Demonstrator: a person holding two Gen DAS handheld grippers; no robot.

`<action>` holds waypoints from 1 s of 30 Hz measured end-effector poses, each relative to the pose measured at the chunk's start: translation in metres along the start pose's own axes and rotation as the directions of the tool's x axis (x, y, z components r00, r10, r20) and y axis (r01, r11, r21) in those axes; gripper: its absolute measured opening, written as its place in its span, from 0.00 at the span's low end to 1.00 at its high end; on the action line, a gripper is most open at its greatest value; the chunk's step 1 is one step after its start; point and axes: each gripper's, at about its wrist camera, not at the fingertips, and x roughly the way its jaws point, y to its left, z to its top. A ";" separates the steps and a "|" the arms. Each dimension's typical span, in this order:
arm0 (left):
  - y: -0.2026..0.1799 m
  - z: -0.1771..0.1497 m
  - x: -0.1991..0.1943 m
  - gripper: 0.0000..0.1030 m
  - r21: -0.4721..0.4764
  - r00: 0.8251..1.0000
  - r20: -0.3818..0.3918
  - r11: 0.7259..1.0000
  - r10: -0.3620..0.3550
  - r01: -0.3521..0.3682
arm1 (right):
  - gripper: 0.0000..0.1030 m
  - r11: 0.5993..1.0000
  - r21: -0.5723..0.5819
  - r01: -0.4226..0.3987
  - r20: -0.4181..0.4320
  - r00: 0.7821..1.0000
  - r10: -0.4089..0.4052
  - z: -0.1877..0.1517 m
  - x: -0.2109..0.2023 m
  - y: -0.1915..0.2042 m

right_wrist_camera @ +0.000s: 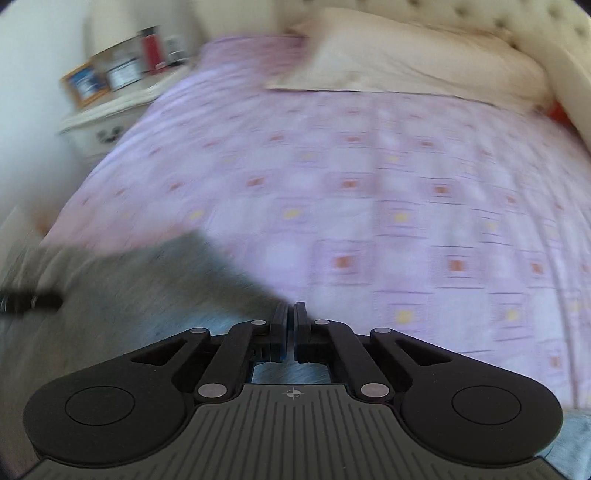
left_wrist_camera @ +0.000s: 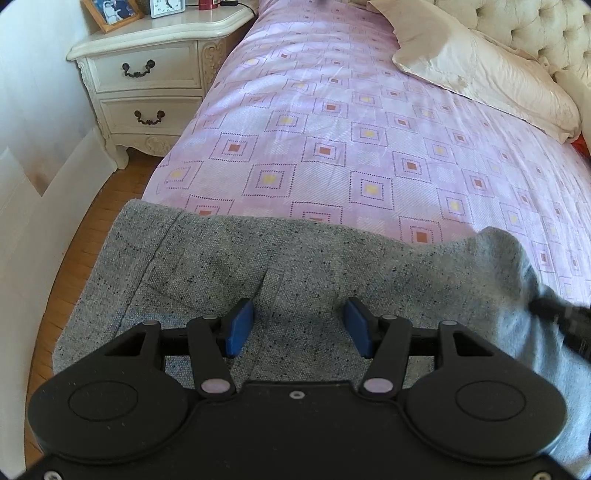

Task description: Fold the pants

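Observation:
Grey speckled pants [left_wrist_camera: 229, 266] lie at the near edge of a bed with a pink patterned sheet [left_wrist_camera: 332, 122]. My left gripper [left_wrist_camera: 297, 325] hovers just over the pants, its blue pads wide apart and empty. In the left wrist view the right gripper [left_wrist_camera: 554, 314] shows as a dark blur at the right, where the cloth is lifted into a hump. In the blurred right wrist view my right gripper [right_wrist_camera: 294, 325] has its jaws closed, with the grey pants [right_wrist_camera: 155, 295] reaching up to and under the fingers. The left gripper [right_wrist_camera: 29, 301] shows at the left edge.
A cream nightstand [left_wrist_camera: 147, 74] with a clock and photo frame stands left of the bed. A cream pillow [left_wrist_camera: 480, 70] and tufted headboard [left_wrist_camera: 535, 26] are at the far right. Wooden floor [left_wrist_camera: 92, 229] lies to the left.

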 end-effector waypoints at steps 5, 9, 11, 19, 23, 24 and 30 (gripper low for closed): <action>-0.001 -0.001 -0.002 0.60 0.006 1.000 0.008 1.000 0.000 0.000 | 0.05 0.992 0.091 -0.085 -0.004 0.996 0.086 0.021 -0.054 -0.040; -0.006 -0.002 -0.006 0.58 0.026 1.000 0.019 1.000 0.009 -0.009 | 0.05 0.988 0.128 -0.091 -0.014 0.996 0.094 0.024 -0.123 -0.083; -0.011 -0.003 -0.009 0.58 0.049 0.999 0.030 0.999 0.015 -0.016 | 0.05 0.986 0.155 -0.057 0.000 0.998 0.058 0.018 -0.159 -0.107; -0.043 -0.011 -0.037 0.57 0.200 0.994 0.106 0.980 -0.027 0.005 | 0.05 0.953 0.283 0.104 0.048 0.991 -0.122 -0.022 -0.234 -0.195; -0.061 -0.014 -0.055 0.57 0.282 0.991 0.114 0.959 -0.073 0.039 | 0.05 0.916 0.371 0.154 0.046 0.982 -0.184 -0.052 -0.243 -0.237; -0.068 -0.016 -0.060 0.57 0.309 0.991 0.111 0.950 -0.076 0.038 | 0.05 0.906 0.390 0.166 0.042 0.979 -0.197 -0.059 -0.242 -0.246; -0.125 -0.049 -0.085 0.57 0.411 0.986 0.067 0.905 -0.151 0.111 | 0.05 0.877 0.437 0.201 -0.032 0.978 -0.208 -0.107 -0.210 -0.294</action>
